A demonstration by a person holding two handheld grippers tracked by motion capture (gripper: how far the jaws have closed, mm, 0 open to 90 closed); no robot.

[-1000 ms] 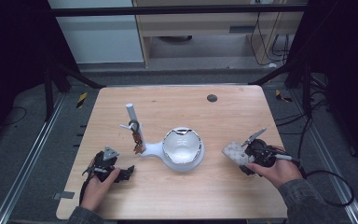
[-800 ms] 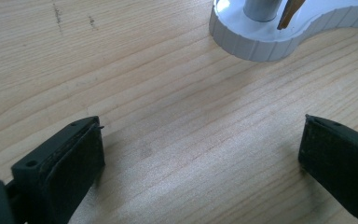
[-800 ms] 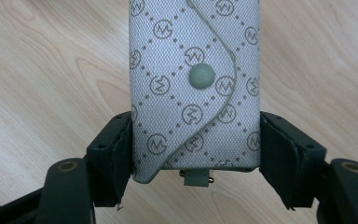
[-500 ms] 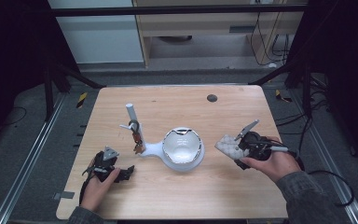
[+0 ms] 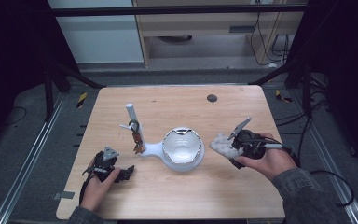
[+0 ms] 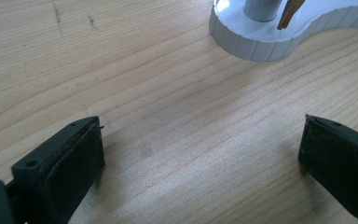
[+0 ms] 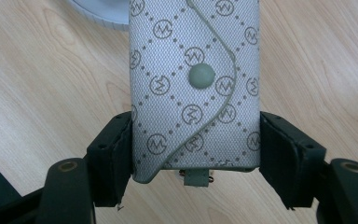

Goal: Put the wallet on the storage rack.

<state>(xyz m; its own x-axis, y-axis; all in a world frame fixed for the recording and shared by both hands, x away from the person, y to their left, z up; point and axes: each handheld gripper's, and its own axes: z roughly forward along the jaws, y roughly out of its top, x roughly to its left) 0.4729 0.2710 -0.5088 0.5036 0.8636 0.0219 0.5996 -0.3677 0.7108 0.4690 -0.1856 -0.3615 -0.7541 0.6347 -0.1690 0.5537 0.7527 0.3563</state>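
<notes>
The right hand-held gripper (image 7: 196, 154) pinches a pouch (image 7: 193, 84) by its sides, near the bowl (image 5: 182, 147) — probably to drop it in. The left hand-held gripper (image 6: 200, 154) rests spread on the worktop (image 5: 177, 186) — idle.

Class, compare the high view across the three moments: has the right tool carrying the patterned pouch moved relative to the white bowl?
Yes. The right tool with the patterned pouch has moved leftward, closing toward the white bowl, which stayed put.

In the right gripper view we lose the far end of the patterned pouch (image 7: 193, 88) past the top edge. The white stand (image 6: 284, 32) is cropped in the left gripper view. What hangs from its post (image 5: 132, 122) is too small to identify.
</notes>
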